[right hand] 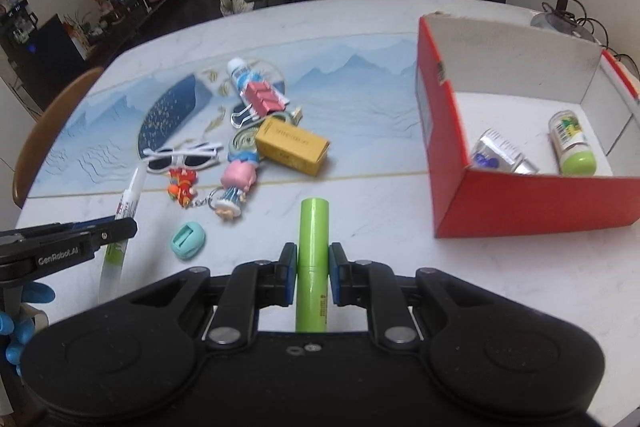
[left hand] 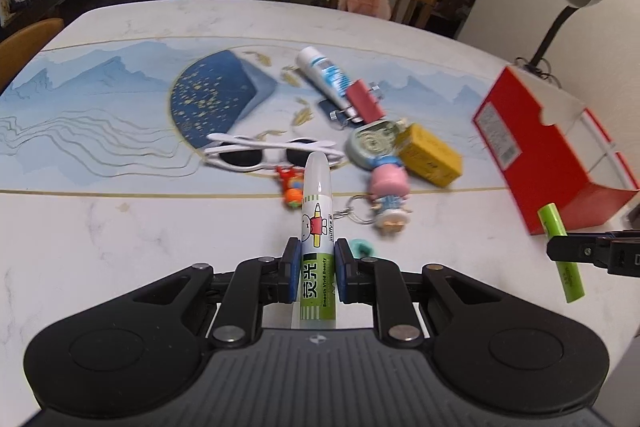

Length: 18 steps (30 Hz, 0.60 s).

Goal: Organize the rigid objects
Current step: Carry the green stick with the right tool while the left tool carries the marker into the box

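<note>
Above the marble-look tabletop (left hand: 120,247), your left tool (left hand: 317,269) is clamped on a white highlighter pen (left hand: 316,227), smooth plastic barrel with a green label and a cartoon print, tip pointing forward. Your right tool (right hand: 313,273) is clamped on a plain lime-green tube (right hand: 313,251), a matte cylinder, held off the surface. The red cardboard box (right hand: 520,203), white inside, sits to the right with a foil-wrapped packet (right hand: 500,155) and a green-capped bottle (right hand: 572,143) in it. The loose pile lies left of the box: white sunglasses (right hand: 180,157), yellow carton (right hand: 294,145), pink-hatted keychain figure (right hand: 236,187), teal oval piece (right hand: 188,239).
</note>
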### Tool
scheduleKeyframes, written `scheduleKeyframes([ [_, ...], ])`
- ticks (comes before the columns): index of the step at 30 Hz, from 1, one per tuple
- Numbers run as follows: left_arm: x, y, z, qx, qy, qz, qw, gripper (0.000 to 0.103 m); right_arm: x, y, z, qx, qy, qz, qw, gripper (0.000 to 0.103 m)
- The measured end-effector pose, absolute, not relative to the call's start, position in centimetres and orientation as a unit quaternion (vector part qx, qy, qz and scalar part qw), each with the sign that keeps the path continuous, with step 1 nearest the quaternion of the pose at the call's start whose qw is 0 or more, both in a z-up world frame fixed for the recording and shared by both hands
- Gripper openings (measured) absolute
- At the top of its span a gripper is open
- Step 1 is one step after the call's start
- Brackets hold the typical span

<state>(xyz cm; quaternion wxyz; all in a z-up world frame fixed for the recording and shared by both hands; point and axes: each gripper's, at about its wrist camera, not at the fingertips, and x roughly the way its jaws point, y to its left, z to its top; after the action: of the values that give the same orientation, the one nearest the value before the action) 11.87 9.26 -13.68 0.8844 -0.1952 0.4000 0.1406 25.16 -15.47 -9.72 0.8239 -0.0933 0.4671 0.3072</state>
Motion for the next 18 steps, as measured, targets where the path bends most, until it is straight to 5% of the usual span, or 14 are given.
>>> scheduleKeyframes([
  [18,18.4,1.5,-6.6,-0.181,0.379,0.068,0.905,0.017,33.9,-24.1,-4.3,-0.058,0.420,0.281,0.861,0.015],
])
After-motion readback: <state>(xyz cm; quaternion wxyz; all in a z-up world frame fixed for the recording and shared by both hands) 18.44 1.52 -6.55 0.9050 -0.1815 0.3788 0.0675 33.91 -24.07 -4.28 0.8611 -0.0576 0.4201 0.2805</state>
